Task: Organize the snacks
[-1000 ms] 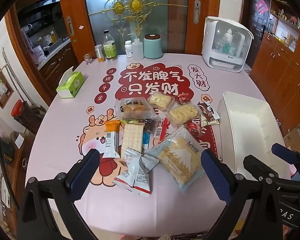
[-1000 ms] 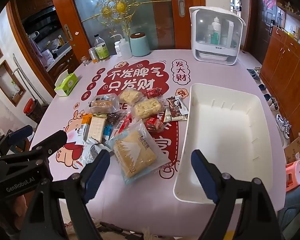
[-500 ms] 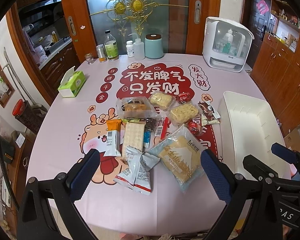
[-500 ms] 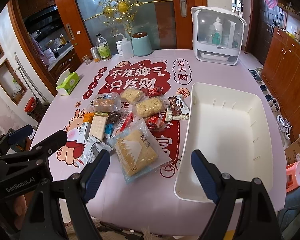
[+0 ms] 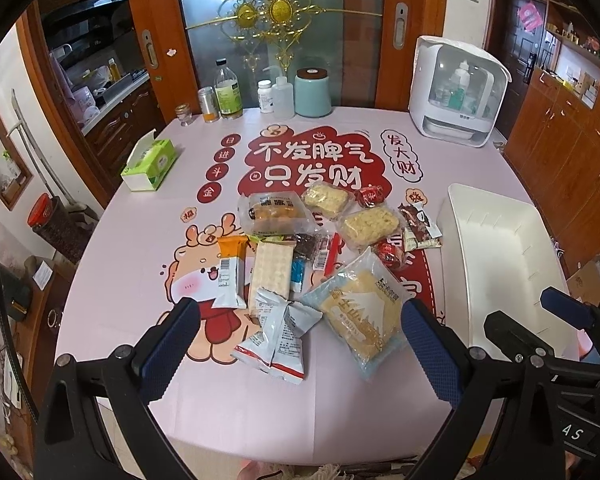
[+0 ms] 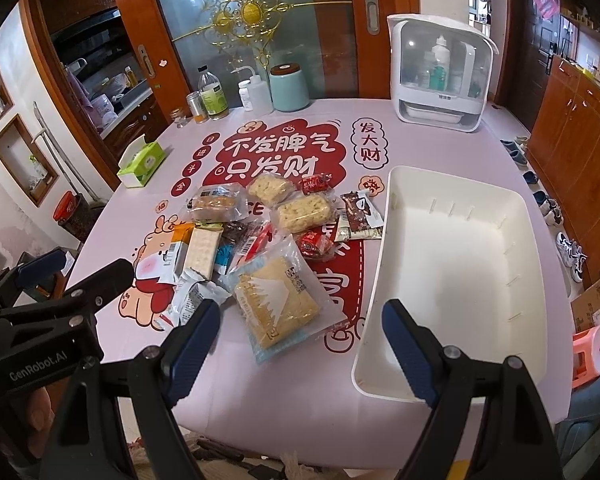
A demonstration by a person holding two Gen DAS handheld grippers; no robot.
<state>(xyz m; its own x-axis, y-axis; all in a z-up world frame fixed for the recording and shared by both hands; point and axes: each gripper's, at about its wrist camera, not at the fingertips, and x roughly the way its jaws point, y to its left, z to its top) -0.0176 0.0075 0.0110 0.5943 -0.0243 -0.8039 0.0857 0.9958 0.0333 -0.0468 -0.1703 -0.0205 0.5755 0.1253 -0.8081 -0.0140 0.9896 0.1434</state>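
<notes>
Pink table [image 5: 120,248] before wooden doors [image 5: 416,32], both grippers [image 5: 298,334] [image 6: 300,336] wide, empty.

"GenRobot.AI" on left gripper [image 6: 66,276]

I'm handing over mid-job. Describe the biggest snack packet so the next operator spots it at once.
Start at the empty white bin on the pink table's right side, then look just left of its near corner. The big clear packet lies there at the near edge of the snack pile. It alone shows a white mountain print over pale yellow biscuit.
</notes>
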